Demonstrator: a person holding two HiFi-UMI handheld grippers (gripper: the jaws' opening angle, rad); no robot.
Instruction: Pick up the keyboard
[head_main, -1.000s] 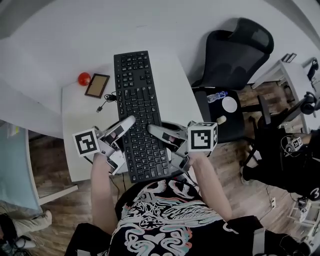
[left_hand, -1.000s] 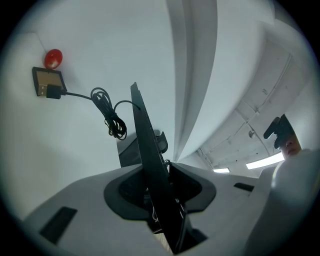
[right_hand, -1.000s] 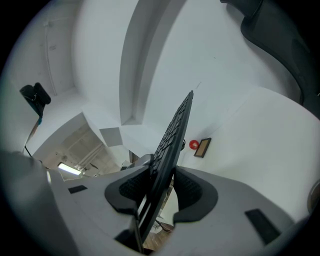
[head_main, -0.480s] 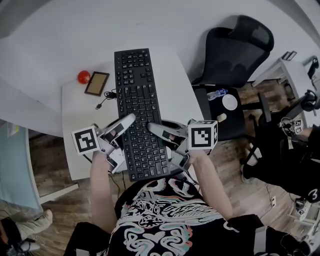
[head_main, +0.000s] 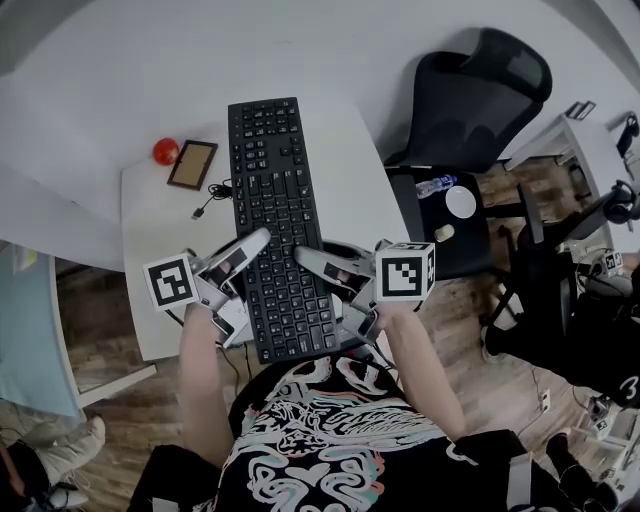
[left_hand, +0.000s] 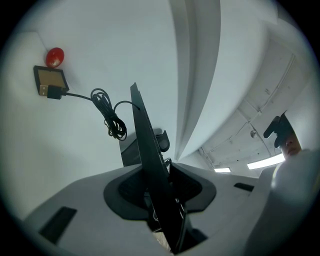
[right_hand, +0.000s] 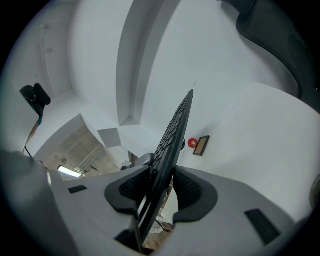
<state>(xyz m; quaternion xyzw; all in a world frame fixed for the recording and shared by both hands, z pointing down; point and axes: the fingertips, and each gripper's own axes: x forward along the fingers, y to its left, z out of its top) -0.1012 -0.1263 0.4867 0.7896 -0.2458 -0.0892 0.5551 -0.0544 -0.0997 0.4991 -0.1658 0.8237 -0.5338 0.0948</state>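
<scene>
The white worktop (head_main: 150, 240) fills the middle of the head view, with wooden floor (head_main: 120, 410) below it and a black office chair (head_main: 470, 100) well apart to your right. A dark seat beside that chair carries a bottle (head_main: 432, 187).

The black keyboard (head_main: 270, 190) runs lengthwise away from you across the worktop. Its near end reaches past the worktop's near edge, toward your body. From the right gripper view it appears raised off the surface, though you cannot be sure of that from these views.

To the left of the keyboard's far half, a coiled black cable (head_main: 215, 198) lies on the worktop, one end running to the keyboard and its plug lying loose. Just beyond the plug sits a small brown pad (head_main: 193, 166) in a dark frame, and a red ball (head_main: 165, 151) rests just beside the pad's far left corner. All three lie left of the keyboard and well ahead of both claws.

Your left claw (head_main: 262, 240) is clamped on the keyboard's left long edge, near the end closest to you. Its jaws stand partly apart with the pads pressed on the thin board, top and underside. Your right claw (head_main: 300, 252) grips the right long edge just opposite, the same way, with the keys facing one pad.
</scene>
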